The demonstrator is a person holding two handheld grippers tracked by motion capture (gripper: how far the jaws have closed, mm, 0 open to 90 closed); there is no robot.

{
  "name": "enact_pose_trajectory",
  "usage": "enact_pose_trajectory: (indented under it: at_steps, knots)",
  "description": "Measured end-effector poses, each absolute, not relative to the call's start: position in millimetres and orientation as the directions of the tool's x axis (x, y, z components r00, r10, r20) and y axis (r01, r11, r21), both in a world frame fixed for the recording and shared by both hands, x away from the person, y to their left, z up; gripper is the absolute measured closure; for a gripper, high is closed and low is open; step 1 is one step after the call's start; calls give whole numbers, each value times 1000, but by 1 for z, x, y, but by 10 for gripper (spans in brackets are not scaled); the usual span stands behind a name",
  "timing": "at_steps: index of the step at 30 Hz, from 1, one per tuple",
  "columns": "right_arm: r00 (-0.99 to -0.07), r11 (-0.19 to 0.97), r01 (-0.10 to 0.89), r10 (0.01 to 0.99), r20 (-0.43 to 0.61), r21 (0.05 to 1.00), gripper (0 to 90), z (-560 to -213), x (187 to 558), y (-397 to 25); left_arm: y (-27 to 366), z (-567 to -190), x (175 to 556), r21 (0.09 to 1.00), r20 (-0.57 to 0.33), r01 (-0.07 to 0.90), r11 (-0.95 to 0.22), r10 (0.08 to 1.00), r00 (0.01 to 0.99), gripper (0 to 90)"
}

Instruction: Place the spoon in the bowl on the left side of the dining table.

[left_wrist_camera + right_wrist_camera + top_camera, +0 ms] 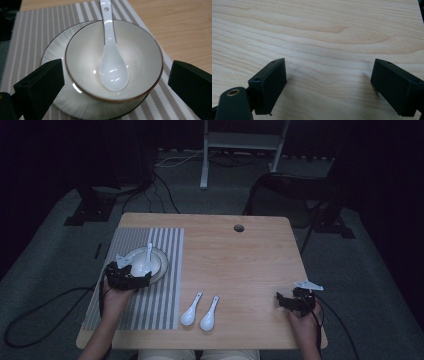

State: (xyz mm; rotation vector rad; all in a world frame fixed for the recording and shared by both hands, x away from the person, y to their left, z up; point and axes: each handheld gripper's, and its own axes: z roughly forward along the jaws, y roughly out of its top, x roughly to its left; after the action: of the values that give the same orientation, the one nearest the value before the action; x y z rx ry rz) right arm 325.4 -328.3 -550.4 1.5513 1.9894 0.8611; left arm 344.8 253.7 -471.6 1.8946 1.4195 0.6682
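A cream bowl (82, 55) with a brown rim stands on a white plate (53, 51) on the striped placemat (160, 305). A white ceramic spoon (112, 67) lies in the bowl, its handle sticking out over the far rim. My left gripper (127, 277) is open, and its jaws stand wide on either side of the bowl's near edge, apart from it. Two more white spoons (191, 311) (209, 316) lie side by side on the wood near the table's front. My right gripper (290, 301) is open low over bare wood at the front right, with nothing between its jaws.
The wooden table (240, 265) has a round cable hole (239, 228) near its far edge. Cables run over the grey floor around the table, and a white stand (242, 142) is behind it.
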Motion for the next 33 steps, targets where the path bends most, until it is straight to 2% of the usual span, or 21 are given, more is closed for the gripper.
enact_pose_trajectory:
  at_steps: [33]
  knots:
    - [-248, 162, 673, 969, 14, 721, 124, -550, 325, -328, 281, -510, 287, 780, -9, 605, -159, 964, 266, 6]
